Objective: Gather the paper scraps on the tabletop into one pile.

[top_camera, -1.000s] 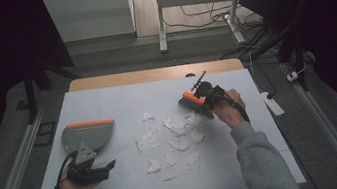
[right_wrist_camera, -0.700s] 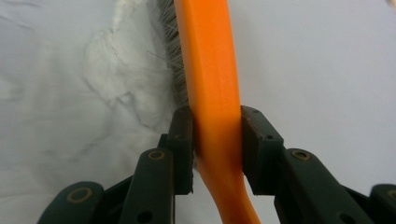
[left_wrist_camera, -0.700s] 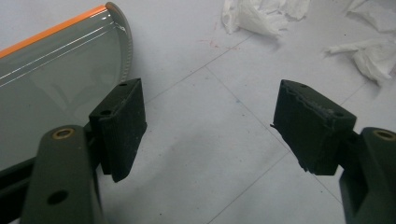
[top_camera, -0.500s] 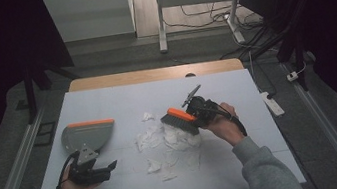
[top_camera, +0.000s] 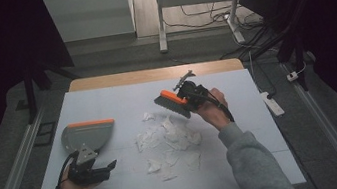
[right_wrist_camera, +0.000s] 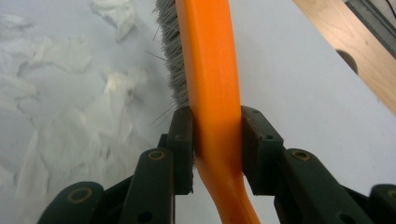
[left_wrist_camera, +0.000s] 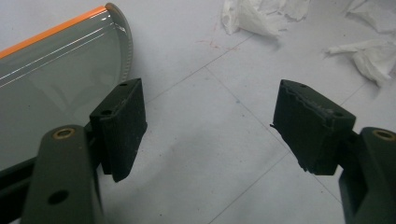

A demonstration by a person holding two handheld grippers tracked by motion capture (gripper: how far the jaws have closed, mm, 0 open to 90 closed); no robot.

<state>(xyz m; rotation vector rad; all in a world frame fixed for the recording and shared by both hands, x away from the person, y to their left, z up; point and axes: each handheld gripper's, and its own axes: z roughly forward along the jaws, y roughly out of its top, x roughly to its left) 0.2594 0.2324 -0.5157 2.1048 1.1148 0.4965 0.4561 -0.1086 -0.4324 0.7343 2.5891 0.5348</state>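
Note:
My right gripper (top_camera: 186, 101) (right_wrist_camera: 217, 140) is shut on the orange handle of a hand brush (top_camera: 171, 102) (right_wrist_camera: 205, 56), held over the far right of a pile of torn white paper scraps (top_camera: 167, 135) (right_wrist_camera: 70, 93). The grey bristles point toward the scraps. My left gripper (top_camera: 109, 166) (left_wrist_camera: 210, 135) rests low at the table's near left, open with nothing between its pads. A grey dustpan (top_camera: 86, 135) (left_wrist_camera: 46, 88) with an orange lip lies just beyond it. More paper scraps (left_wrist_camera: 254, 16) lie ahead of the left jaws.
The pale blue mat (top_camera: 266, 150) covers the table, with a wooden strip (top_camera: 153, 74) along its far edge. A white power strip (top_camera: 271, 102) lies off the right side. Metal rails run along both sides of the table.
The right gripper swept the brush left and nearer across the scraps, then drew it back away from me. Some scraps shifted leftward. The left gripper stayed put.

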